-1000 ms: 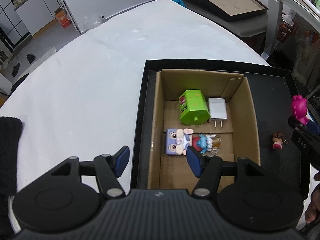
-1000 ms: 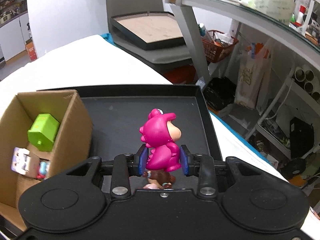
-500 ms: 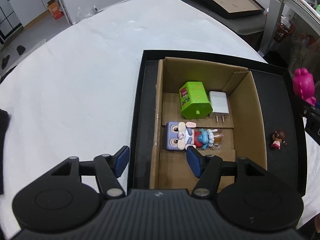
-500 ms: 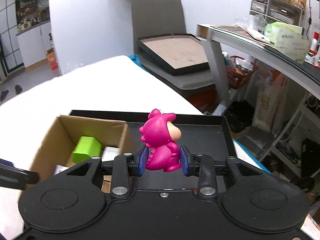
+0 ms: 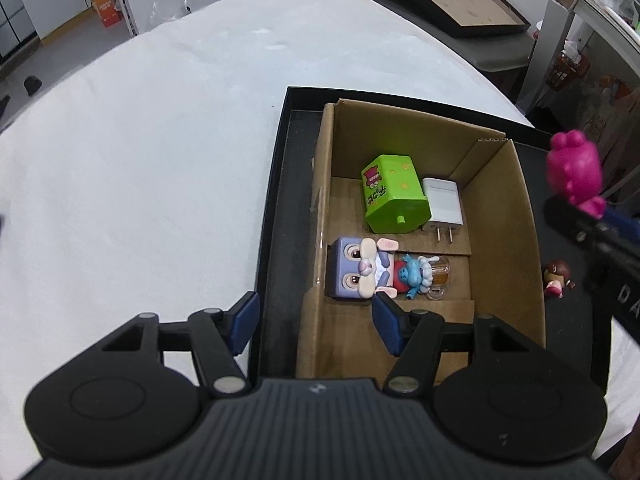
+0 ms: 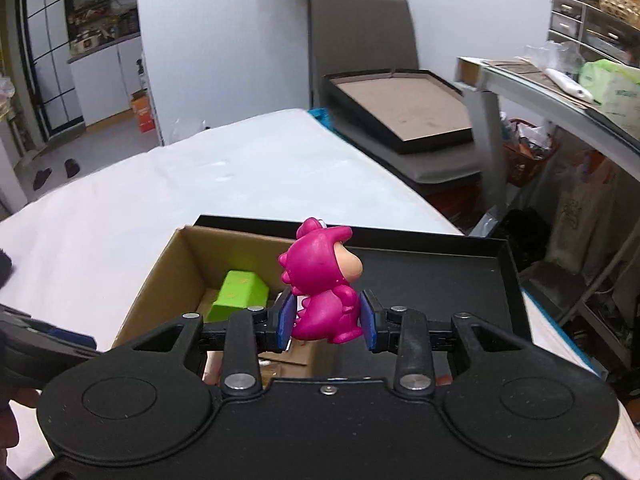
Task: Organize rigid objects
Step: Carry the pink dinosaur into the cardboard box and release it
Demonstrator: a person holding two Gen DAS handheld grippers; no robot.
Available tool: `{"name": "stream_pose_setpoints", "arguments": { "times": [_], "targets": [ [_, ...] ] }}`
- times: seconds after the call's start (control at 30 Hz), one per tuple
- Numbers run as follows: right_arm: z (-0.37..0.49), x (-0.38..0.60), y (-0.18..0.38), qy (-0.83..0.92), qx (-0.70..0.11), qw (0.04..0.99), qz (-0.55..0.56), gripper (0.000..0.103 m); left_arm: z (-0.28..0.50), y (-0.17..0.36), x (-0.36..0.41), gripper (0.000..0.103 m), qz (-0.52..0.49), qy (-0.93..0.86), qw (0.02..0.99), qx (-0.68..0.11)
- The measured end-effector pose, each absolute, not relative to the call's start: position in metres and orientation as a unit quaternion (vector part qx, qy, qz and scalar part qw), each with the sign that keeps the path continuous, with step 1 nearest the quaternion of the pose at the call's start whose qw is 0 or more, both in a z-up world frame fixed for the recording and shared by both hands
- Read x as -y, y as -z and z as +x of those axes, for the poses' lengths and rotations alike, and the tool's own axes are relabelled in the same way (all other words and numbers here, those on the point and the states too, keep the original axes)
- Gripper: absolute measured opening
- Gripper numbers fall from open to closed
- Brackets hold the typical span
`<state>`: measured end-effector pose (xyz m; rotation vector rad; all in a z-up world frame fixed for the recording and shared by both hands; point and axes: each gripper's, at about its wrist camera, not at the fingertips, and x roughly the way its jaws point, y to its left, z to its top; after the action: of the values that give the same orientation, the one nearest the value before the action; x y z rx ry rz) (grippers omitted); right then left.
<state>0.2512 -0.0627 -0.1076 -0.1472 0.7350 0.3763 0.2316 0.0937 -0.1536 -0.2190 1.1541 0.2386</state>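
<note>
R gripper (image 6: 327, 322) clamped on pink toy (image 6: 322, 282), held up in air just right of cardboard box (image 5: 516, 216). L gripper (image 5: 316, 322) jaws spread wide, holding nothing, above box's near-left edge. Box sits in black tray (image 5: 276, 208) w/ green block (image 5: 394, 198), white charger (image 5: 442, 206), 2 figures inside. Small doll (image 5: 557, 278) on tray floor, right of box.

The pink figure (image 6: 320, 284), clamped in the right gripper (image 6: 326, 322), has been raised off the black tray (image 6: 460, 276) and carried leftward, so that the cardboard box (image 6: 160, 280) is now seen directly behind it. The left gripper (image 5: 316, 324) has been shifted slightly, the box being framed more centrally.
</note>
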Motion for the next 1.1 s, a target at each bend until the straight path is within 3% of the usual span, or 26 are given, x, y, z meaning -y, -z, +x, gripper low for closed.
{"name": "stream_pose_setpoints", "arguments": {
  "times": [0.1,0.27,0.43,0.63,0.73,1.1],
  "targets": [
    [0.25,0.057,0.109,-0.197,-0.369,0.906,-0.06,0.034,0.231,0.157,-0.096,0.055,-0.118,-0.105,0.825,-0.543],
    [0.249,0.051,0.112,-0.205,-0.378,0.901,-0.058,0.034,0.23,0.162,-0.094,0.028,-0.126,-0.094,0.824,-0.545],
    [0.246,0.044,0.116,-0.212,-0.386,0.896,-0.063,0.034,0.229,0.164,-0.099,0.02,-0.13,-0.098,0.824,-0.543],
    [0.244,0.039,0.121,-0.207,-0.395,0.892,-0.073,0.035,0.229,0.163,-0.1,0.019,-0.131,-0.097,0.822,-0.545],
    [0.245,0.04,0.121,-0.194,-0.398,0.894,-0.07,0.048,0.23,0.162,-0.098,0.02,-0.127,-0.098,0.82,-0.55],
    [0.246,0.051,0.116,-0.177,-0.386,0.903,-0.062,0.051,0.231,0.149,-0.092,0.027,-0.113,-0.112,0.816,-0.556]
  ]
}}
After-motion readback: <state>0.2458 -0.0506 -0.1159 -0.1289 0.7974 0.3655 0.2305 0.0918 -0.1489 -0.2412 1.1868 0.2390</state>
